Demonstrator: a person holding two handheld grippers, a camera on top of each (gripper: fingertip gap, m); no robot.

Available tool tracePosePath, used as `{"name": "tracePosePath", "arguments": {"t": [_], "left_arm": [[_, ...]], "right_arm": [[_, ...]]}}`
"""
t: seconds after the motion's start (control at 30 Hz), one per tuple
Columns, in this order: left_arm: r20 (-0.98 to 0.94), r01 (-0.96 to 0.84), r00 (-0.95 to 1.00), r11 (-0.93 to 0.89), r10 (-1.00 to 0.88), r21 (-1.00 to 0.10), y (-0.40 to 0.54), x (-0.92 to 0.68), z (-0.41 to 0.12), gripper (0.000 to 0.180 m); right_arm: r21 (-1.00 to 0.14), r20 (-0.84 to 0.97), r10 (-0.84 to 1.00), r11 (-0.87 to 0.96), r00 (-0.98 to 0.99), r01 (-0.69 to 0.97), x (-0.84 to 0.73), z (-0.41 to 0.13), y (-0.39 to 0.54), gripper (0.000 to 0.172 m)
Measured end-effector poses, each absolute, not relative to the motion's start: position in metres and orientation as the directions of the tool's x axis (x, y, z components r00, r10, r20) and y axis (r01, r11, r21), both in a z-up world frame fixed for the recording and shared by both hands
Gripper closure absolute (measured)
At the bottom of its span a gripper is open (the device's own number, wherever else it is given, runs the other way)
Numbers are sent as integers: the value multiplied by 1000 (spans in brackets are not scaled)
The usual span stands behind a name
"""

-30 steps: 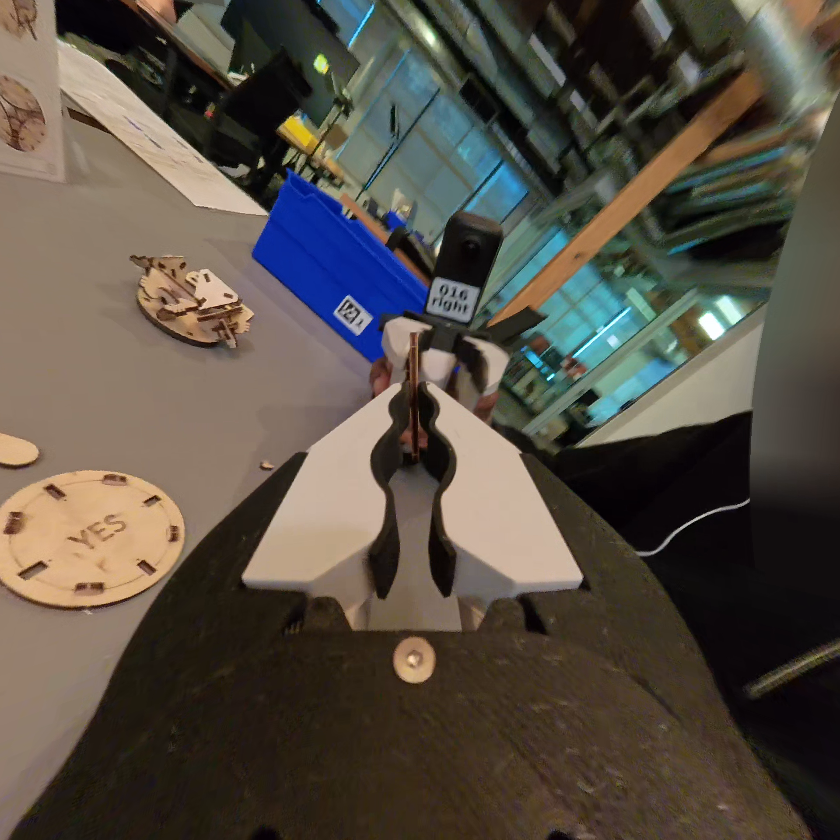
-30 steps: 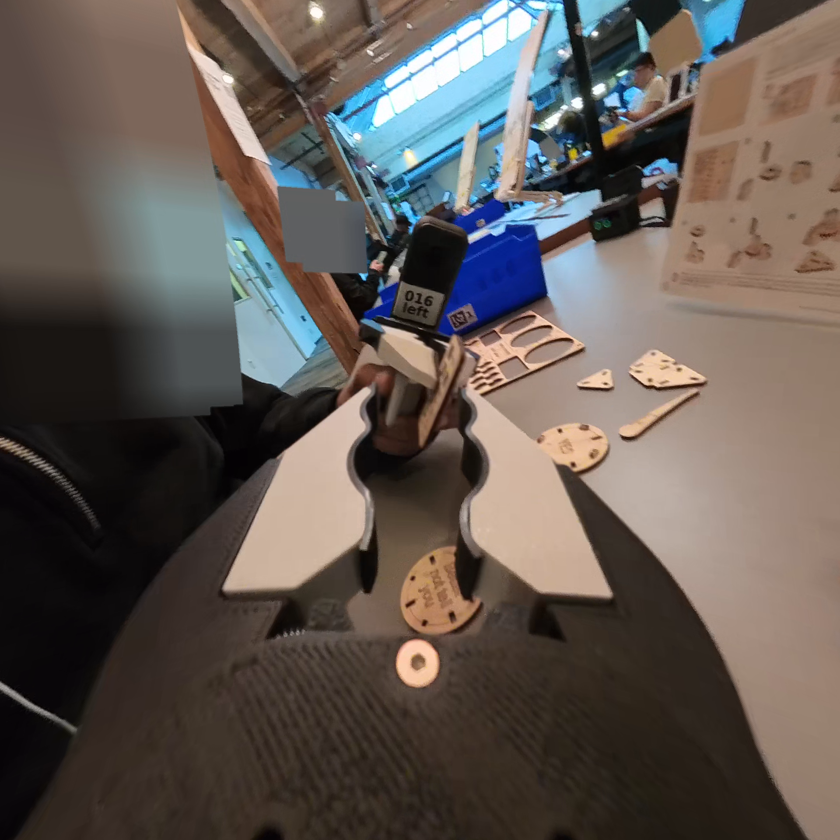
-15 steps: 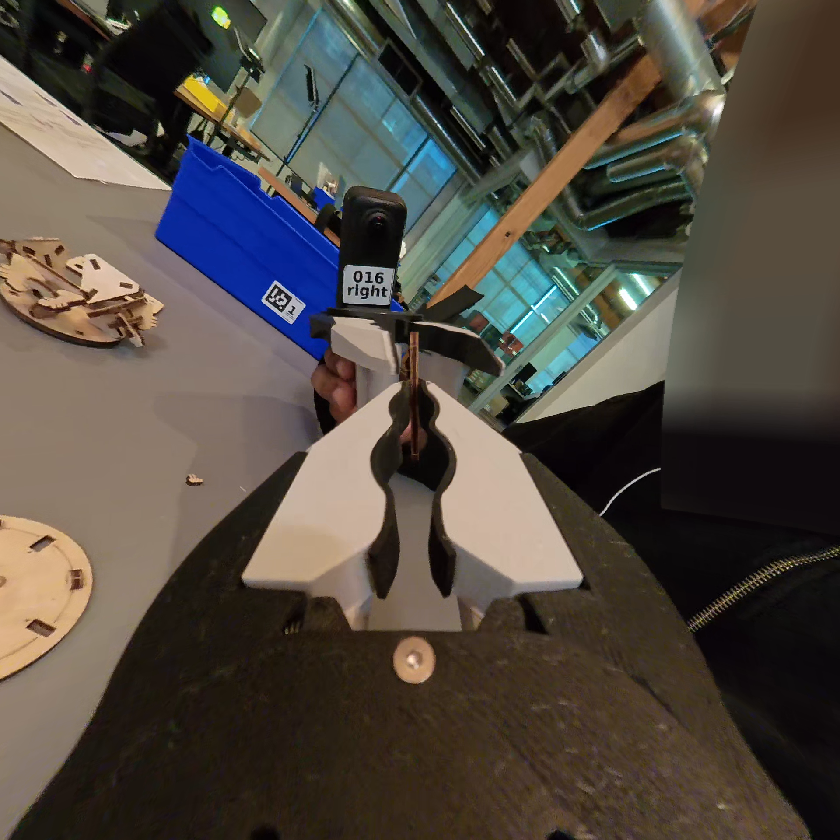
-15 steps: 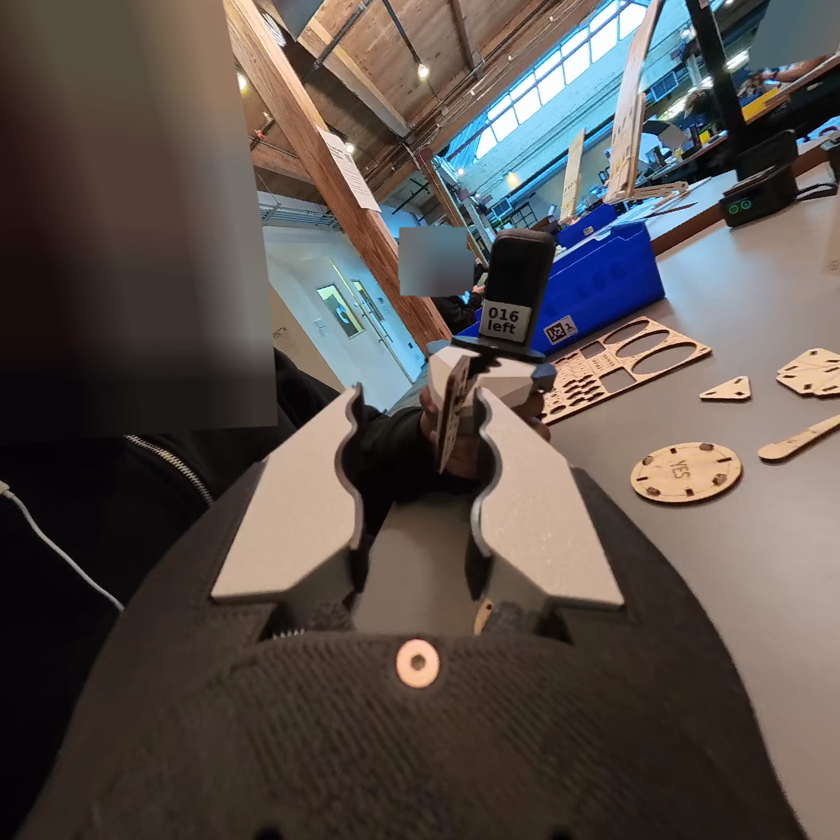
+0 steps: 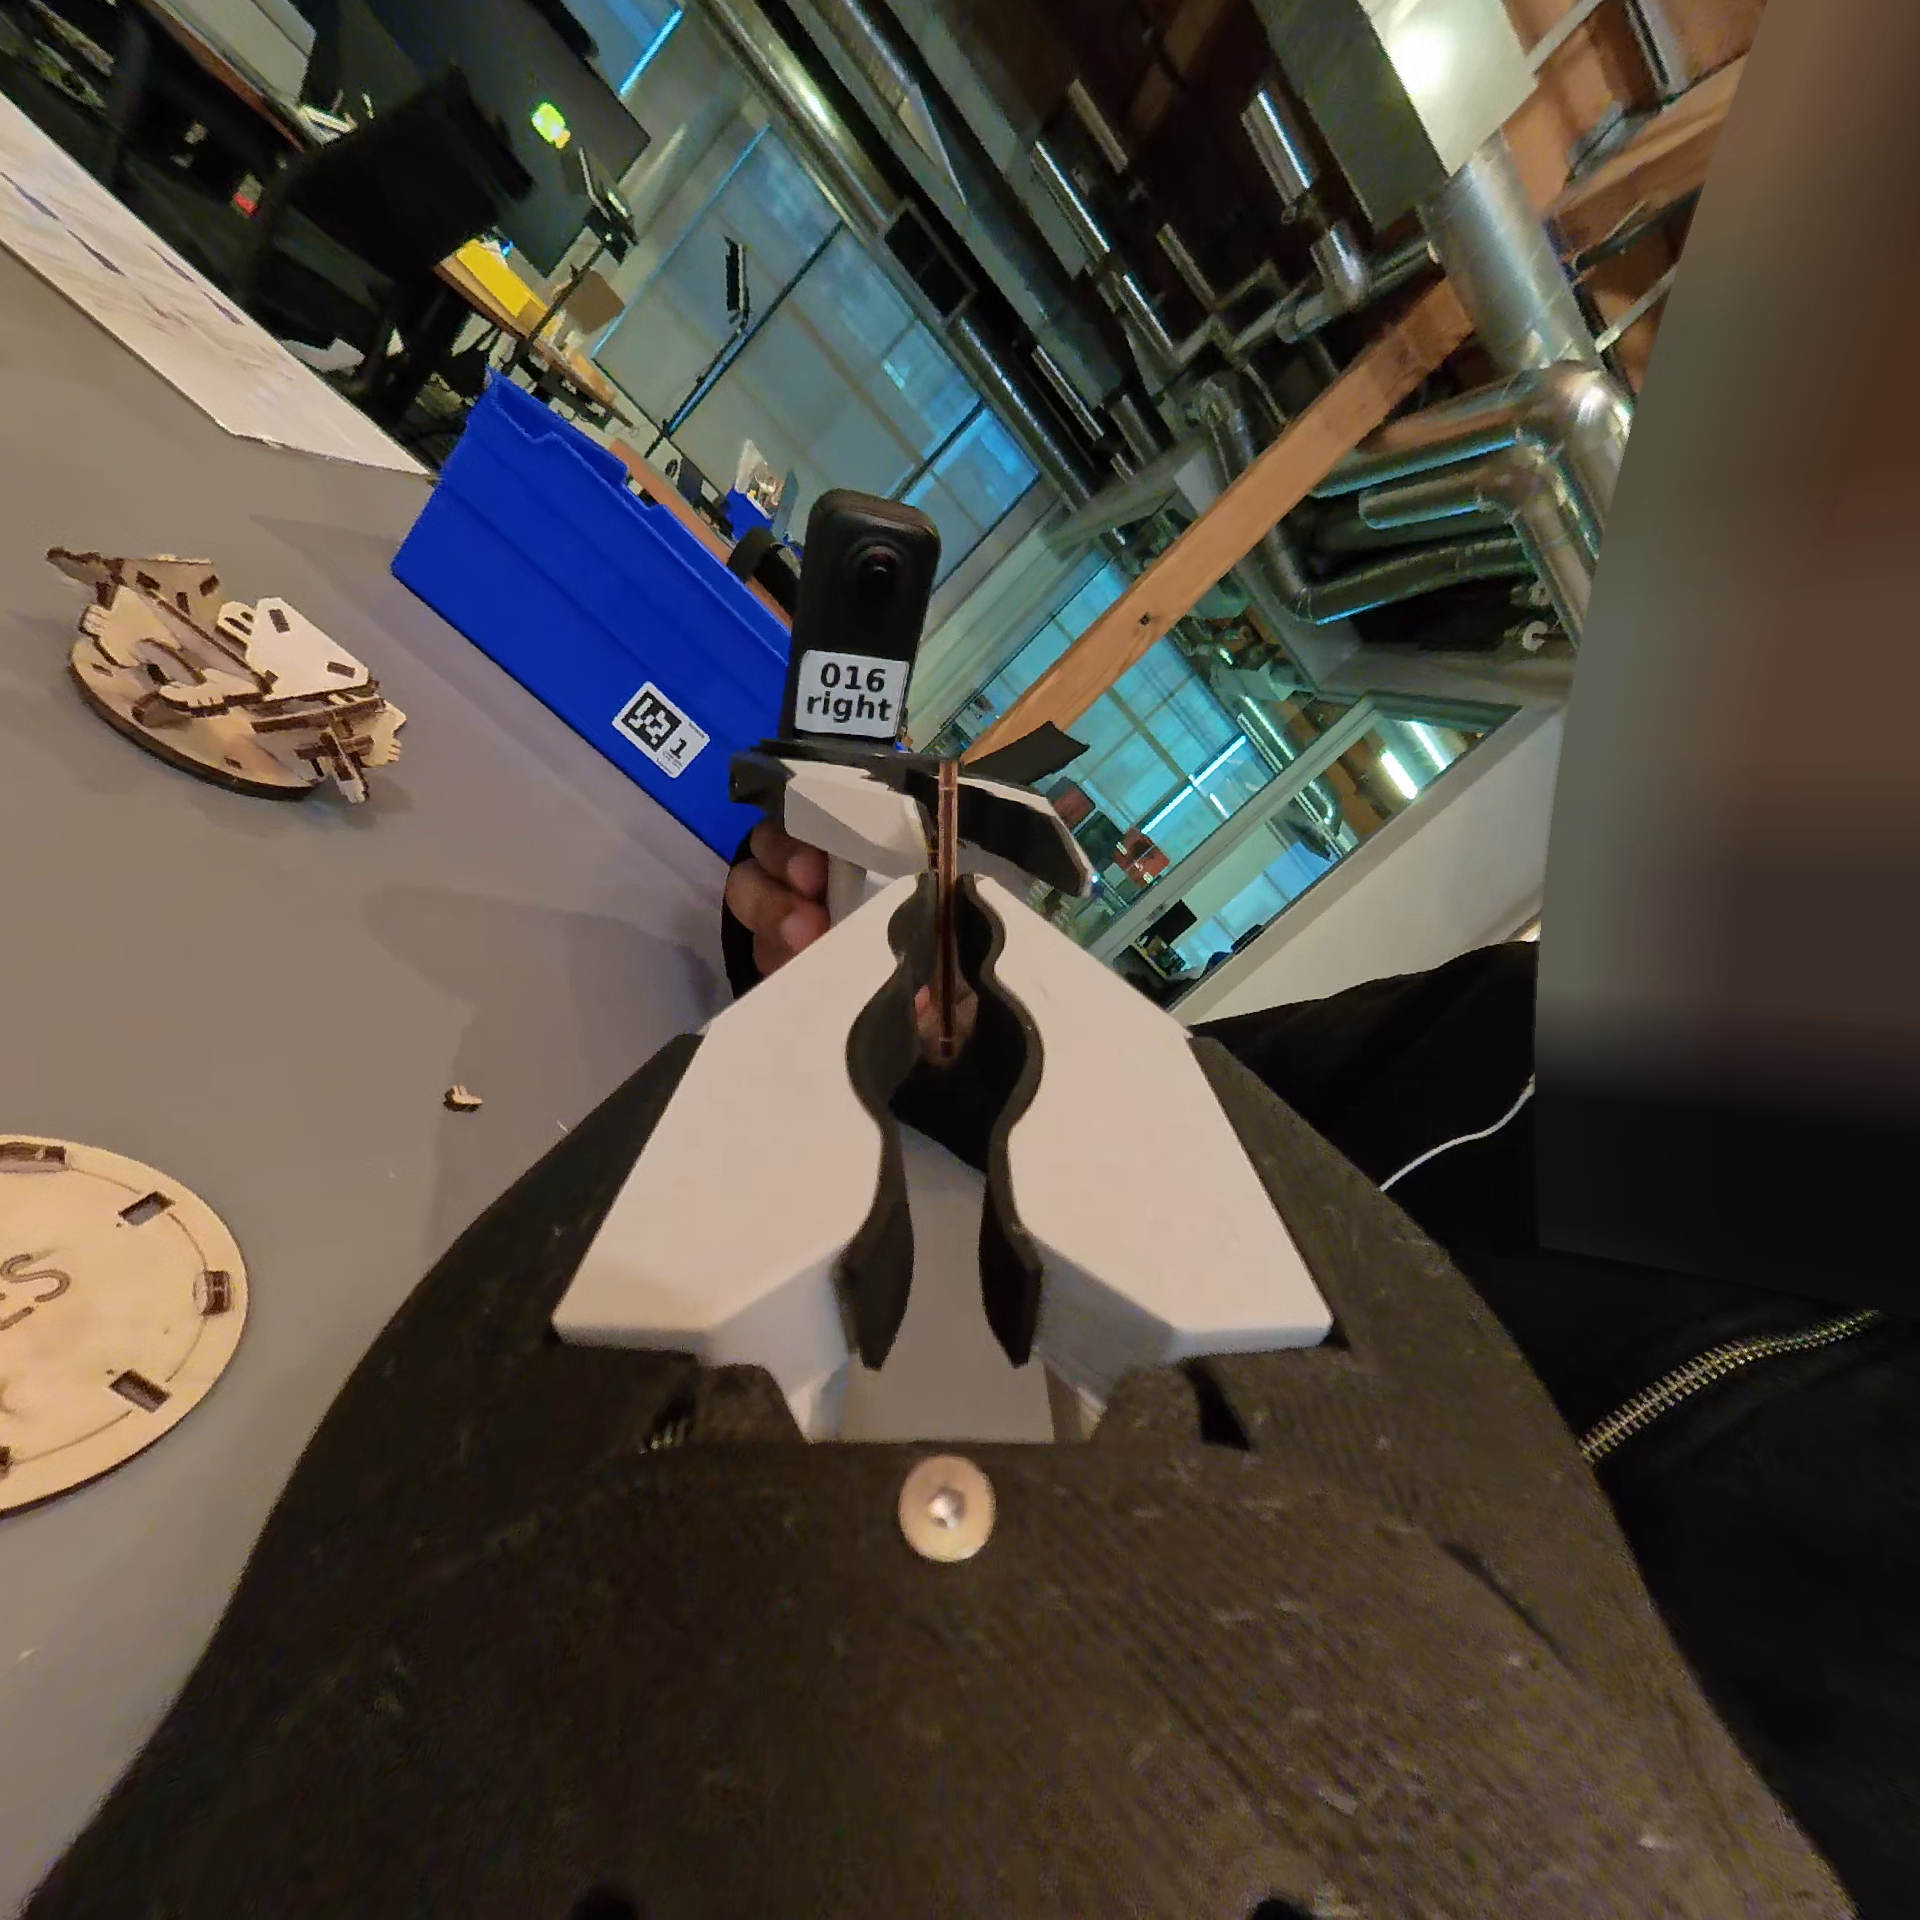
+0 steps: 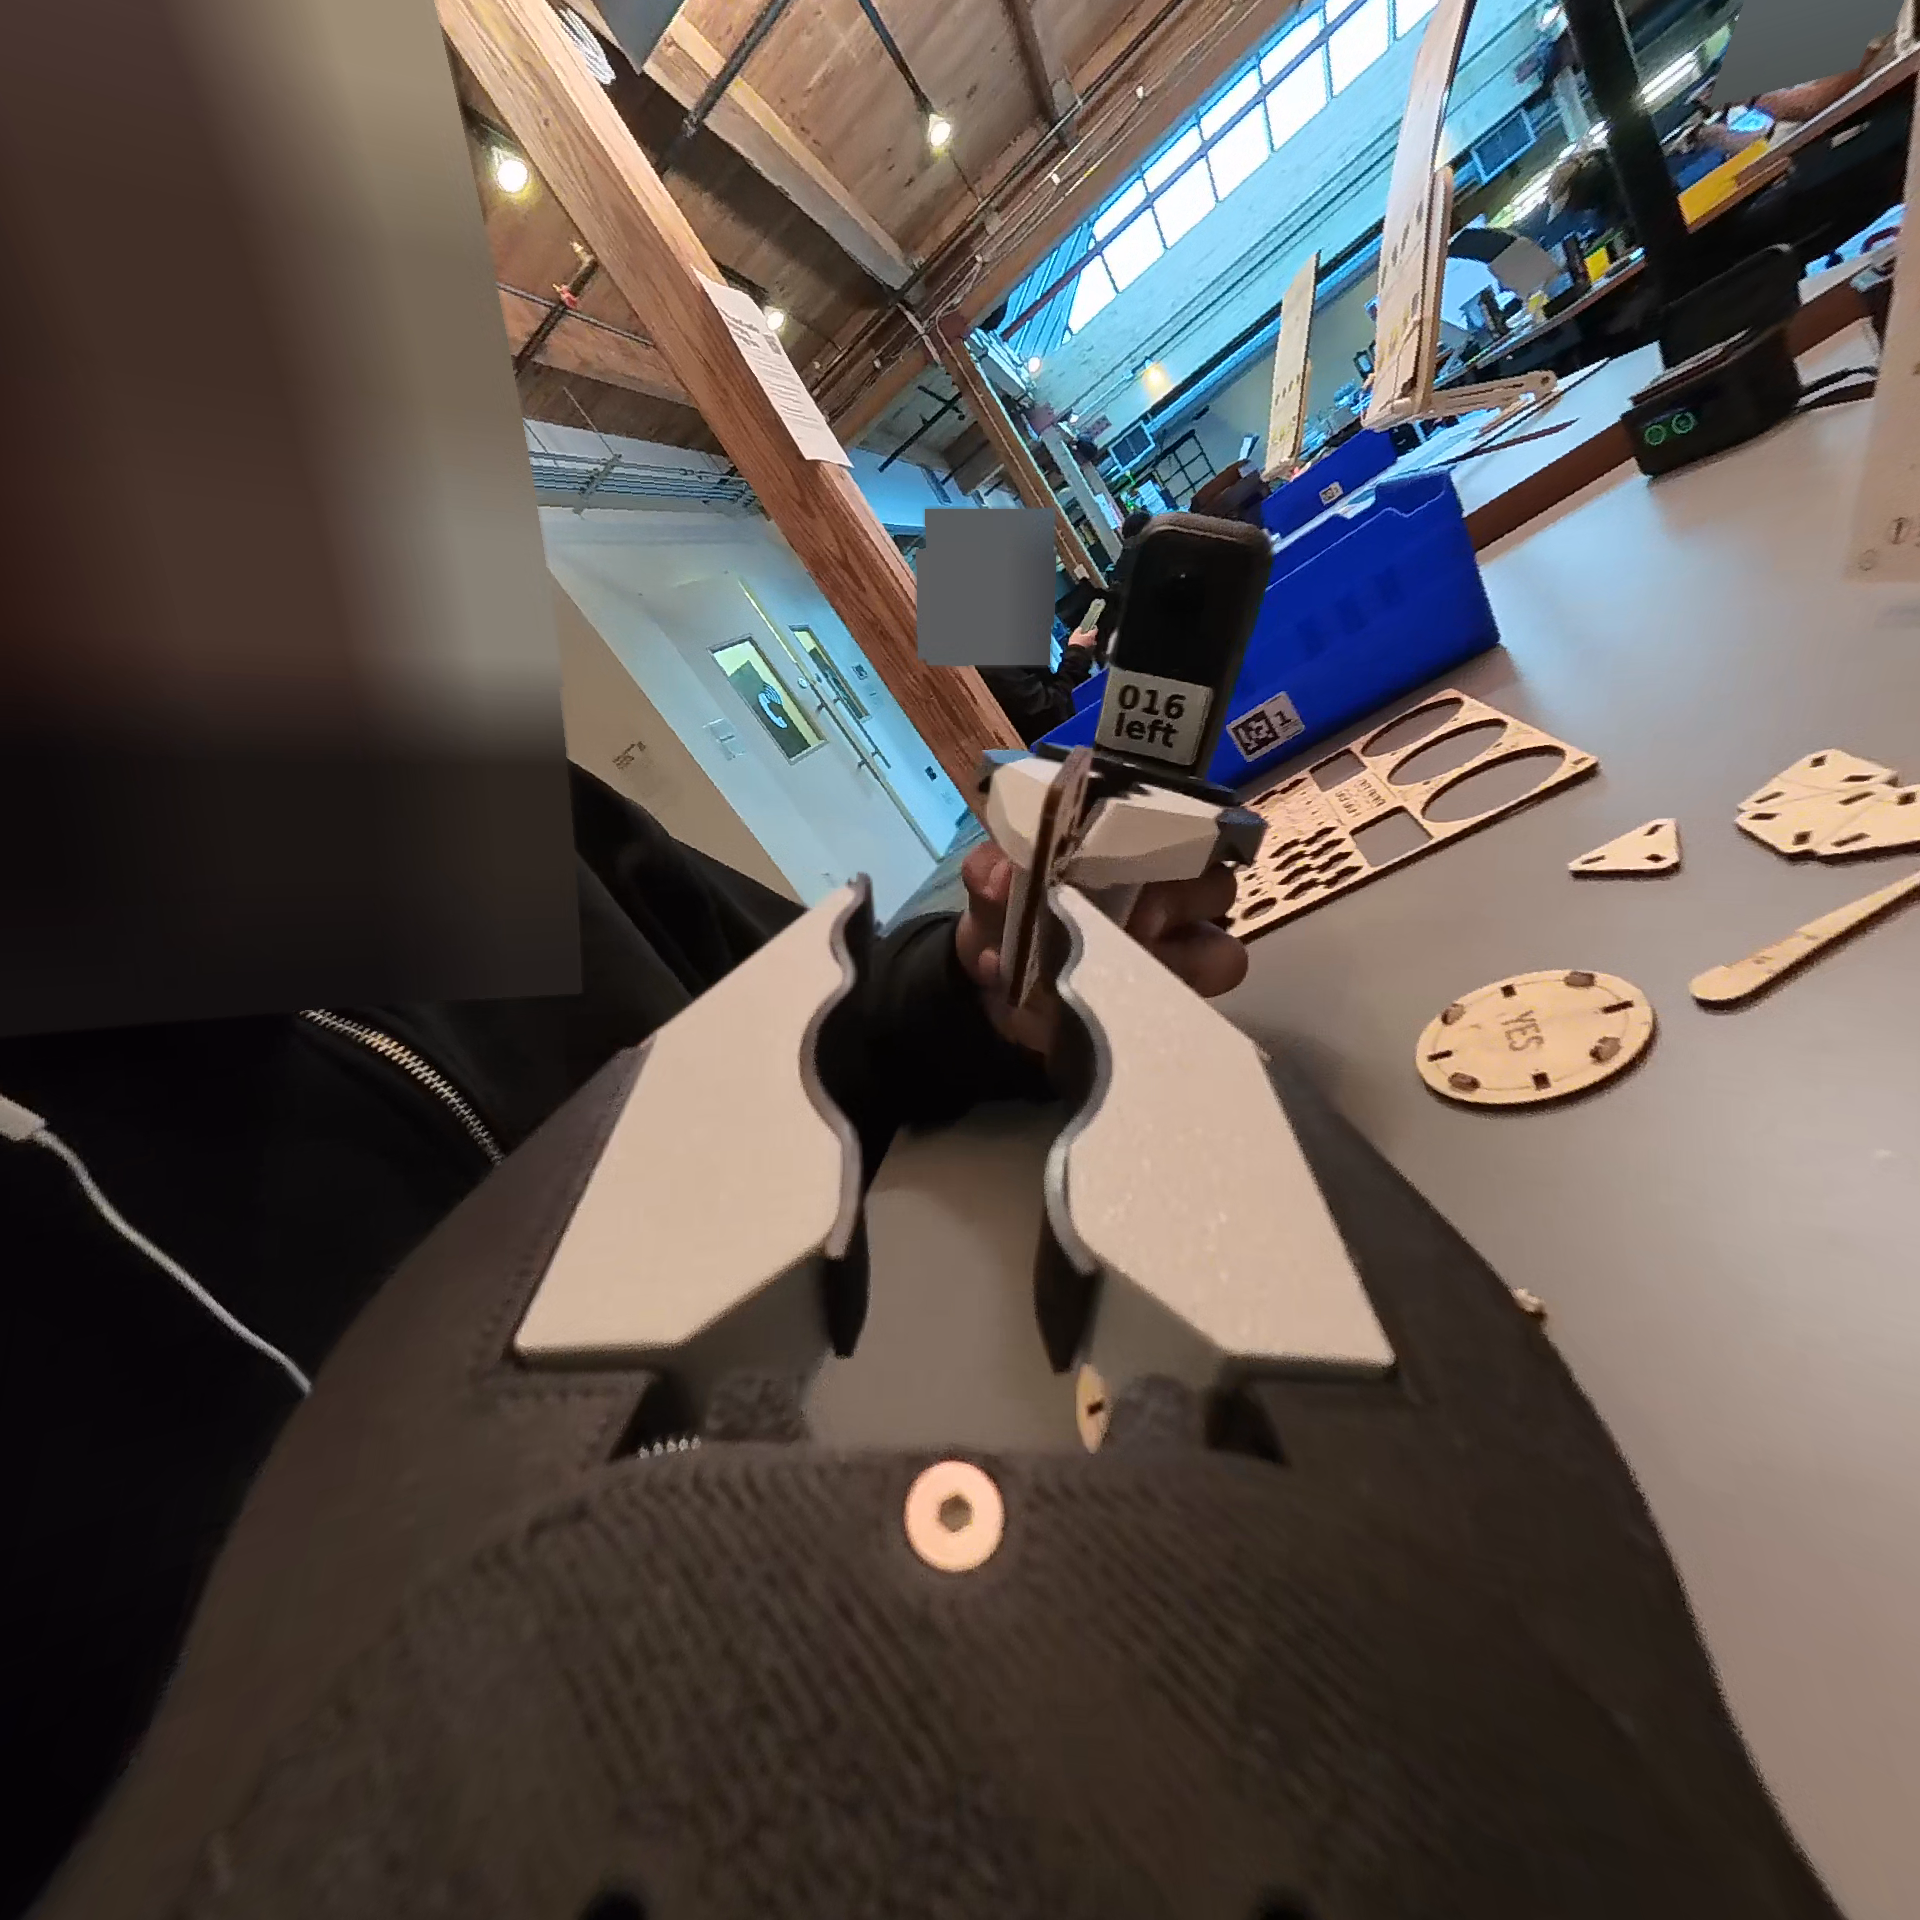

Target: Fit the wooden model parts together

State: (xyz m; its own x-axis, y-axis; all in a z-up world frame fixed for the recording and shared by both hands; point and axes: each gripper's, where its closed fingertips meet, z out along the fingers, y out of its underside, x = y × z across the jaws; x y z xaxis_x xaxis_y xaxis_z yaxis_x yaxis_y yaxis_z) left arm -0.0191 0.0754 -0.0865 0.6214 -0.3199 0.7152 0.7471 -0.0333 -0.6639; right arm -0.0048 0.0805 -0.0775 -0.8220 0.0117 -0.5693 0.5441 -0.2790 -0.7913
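My left gripper [image 5: 940, 883] is shut on a thin flat wooden piece [image 5: 943, 935], held edge-on and upright above the grey table [image 5: 312, 935]. The right wrist view shows the same piece [image 6: 1039, 894] clamped in the left gripper [image 6: 1081, 831]. My right gripper [image 6: 961, 904] faces it with its jaws apart. The piece's free end reaches in between them, close beside the right finger [image 6: 1081, 935] and far from the left one. The right gripper also shows in the left wrist view [image 5: 914, 821], just beyond the piece.
On the table are a blue bin [image 6: 1371, 582], a cut-out wooden sheet [image 6: 1423, 790], a slotted wooden disc [image 6: 1532, 1029], a stick [image 6: 1808, 940] and triangular pieces [image 6: 1626, 847]. A part-built wooden assembly [image 5: 229, 686] lies at the left. A person in a dark jacket [image 6: 260, 1195] is close by. Both grippers' tips are close together, under 4 cm apart. Left tips and right tips are each some 15 centimeters from the part-built wooden assembly [image 5: 229, 686].
The left gripper has kept the wooden piece clamped. The right jaws opened wider, then narrowed a little, and stay off the piece. Both grippers tilted up and shifted slightly.
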Motion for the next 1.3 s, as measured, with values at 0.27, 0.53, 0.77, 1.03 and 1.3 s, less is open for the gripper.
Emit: {"name": "tracePosePath", "arguments": {"t": [0.27,0.53,0.77,1.03,1.3], "left_arm": [[752,790,528,-96,-396,-605,78,-7,-87,180],[783,837,432,-123,-448,-533,78,-6,-85,180],[783,848,387,-144,-487,-509,78,0,-81,180],[779,863,315,-179,-542,-473,76,8,-75,180],[789,861,328,-179,-519,-476,78,6,-79,180]], "right_arm": [[-790,-564,-17,-279,-826,546,-1,-76,76,140],[-799,-555,-5,-277,-832,535,0,-75,75,144],[-825,-527,41,-266,-849,499,-2,-77,75,164],[-807,-528,-48,-282,-848,519,7,-70,74,164],[-843,-503,18,-233,-864,486,5,-75,75,164]]}}
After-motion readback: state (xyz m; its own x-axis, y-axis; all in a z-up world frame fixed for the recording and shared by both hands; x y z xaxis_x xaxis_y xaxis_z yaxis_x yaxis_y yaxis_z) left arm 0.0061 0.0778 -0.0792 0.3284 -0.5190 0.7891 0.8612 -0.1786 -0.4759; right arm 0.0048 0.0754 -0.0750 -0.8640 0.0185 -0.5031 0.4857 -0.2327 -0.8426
